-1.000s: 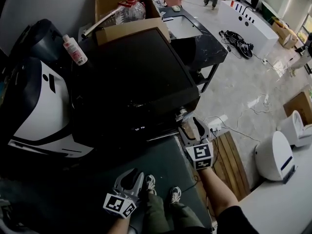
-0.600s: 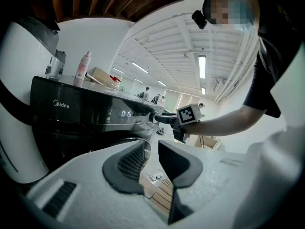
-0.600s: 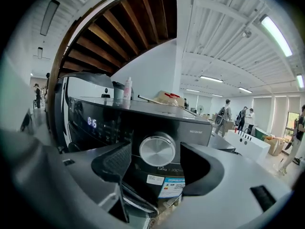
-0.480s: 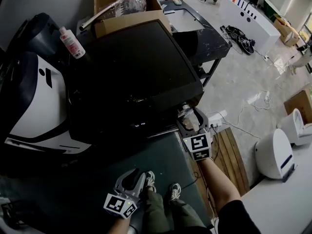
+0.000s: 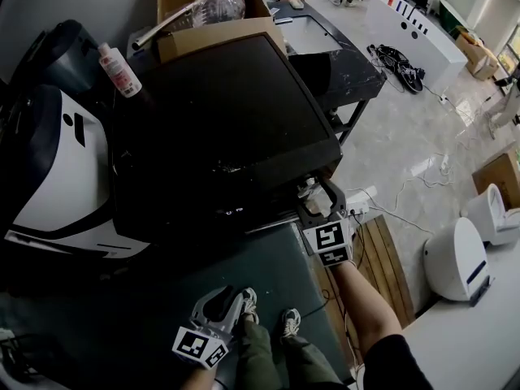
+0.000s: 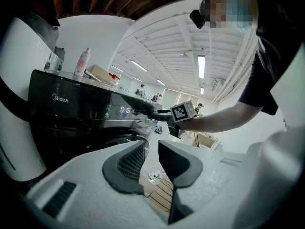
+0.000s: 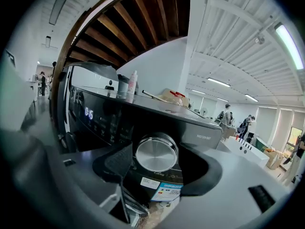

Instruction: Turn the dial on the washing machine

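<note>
The black washing machine (image 5: pixel 219 112) fills the middle of the head view. Its silver dial (image 7: pixel 156 152) sits on the front panel near the right corner. My right gripper (image 5: pixel 317 192) is at that corner, and in the right gripper view (image 7: pixel 159 159) the dial lies between its two pads. The jaws have just been closing, but slim dark gaps still show on both sides of the dial. My left gripper (image 5: pixel 221 297) hangs low in front of the machine, open and holding nothing (image 6: pixel 151 147). The lit display (image 6: pixel 125 110) shows in the left gripper view.
A pink-capped bottle (image 5: pixel 120 70) and a cardboard box (image 5: pixel 203 15) stand on the machine's top. A white and black appliance (image 5: pixel 49 177) is to the left. A wooden pallet (image 5: pixel 378 258), a power strip (image 5: pixel 361 201) and white machines (image 5: pixel 459 258) are to the right.
My right gripper has moved in toward the machine's front right corner and rolled a little, so its jaws now stand around the dial. The left gripper has stayed put.
</note>
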Demonstrator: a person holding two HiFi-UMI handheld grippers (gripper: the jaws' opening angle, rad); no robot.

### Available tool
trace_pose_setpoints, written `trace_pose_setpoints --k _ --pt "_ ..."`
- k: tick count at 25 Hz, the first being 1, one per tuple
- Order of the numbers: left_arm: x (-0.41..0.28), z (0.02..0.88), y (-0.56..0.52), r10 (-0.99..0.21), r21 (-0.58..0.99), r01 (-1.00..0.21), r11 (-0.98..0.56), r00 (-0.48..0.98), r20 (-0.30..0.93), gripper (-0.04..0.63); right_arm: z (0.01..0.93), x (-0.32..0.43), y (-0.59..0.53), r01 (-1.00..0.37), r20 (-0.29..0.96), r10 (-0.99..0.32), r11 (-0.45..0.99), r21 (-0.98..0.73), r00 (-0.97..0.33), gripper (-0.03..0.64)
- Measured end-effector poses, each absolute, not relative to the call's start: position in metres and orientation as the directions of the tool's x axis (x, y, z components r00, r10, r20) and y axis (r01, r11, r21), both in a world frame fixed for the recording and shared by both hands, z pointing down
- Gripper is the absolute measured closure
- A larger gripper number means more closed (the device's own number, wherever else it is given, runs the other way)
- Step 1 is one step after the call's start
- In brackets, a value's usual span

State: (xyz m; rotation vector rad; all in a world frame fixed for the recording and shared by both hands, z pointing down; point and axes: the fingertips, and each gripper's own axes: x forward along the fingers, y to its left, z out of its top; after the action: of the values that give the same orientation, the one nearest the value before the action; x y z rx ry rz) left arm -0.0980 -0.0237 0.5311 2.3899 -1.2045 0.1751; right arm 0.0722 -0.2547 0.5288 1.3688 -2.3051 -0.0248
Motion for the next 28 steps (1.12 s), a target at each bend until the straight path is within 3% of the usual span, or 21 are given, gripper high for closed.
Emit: trace_pose_setpoints --k 9,18,28 --pt "-0.101 0.535 -0.021 -0.728 0.345 -0.788 -0.509 0.608 0.315 0.514 0.530 0.075 -0.257 -0.848 0.365 -0.835 0.498 0.183 -0.412 0.353" --pt "-0.093 0.537 -0.016 -0.721 0.357 -0.780 -0.513 0.618 0.313 0.514 0.531 0.082 -0.260 -0.880 0.326 -0.820 0.465 -0.098 -0.470 0.345" --pt "-0.090 0.537 -0.016 -0.720 0.360 -0.779 -0.512 0.619 0.315 0.514 0.529 0.086 -0.262 -0.818 0.234 -0.828 0.382 -0.429 -0.509 0.344"
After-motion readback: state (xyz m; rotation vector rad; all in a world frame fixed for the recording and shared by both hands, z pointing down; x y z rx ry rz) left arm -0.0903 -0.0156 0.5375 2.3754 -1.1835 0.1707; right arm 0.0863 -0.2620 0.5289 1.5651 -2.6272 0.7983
